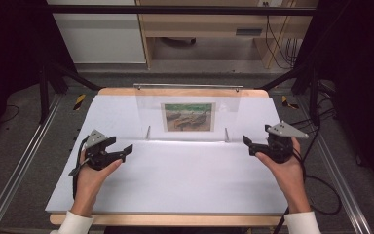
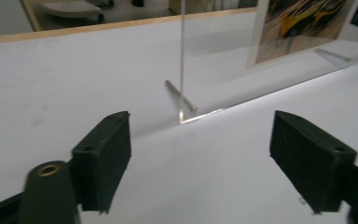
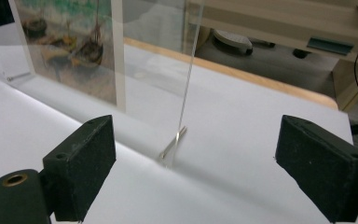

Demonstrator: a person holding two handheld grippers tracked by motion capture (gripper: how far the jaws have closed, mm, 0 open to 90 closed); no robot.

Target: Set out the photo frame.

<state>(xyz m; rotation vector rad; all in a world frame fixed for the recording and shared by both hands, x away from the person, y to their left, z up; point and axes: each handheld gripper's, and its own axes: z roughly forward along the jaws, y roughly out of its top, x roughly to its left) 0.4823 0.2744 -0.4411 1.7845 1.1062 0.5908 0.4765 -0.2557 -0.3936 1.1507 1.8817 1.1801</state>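
Note:
A clear upright panel stands across the middle of the white table top, with a picture of boats mounted in it. Small metal pins serve as feet at its two lower corners. My left gripper hovers open just in front of the panel's left end, with nothing between its jaws. In the left gripper view the gripper faces the panel's edge and a pin. My right gripper is open by the right end. In the right gripper view the gripper frames the panel edge and its pin.
The table's wooden rim runs along the near side and the far side. Black frame posts and cables flank the table. A wooden shelf unit stands beyond.

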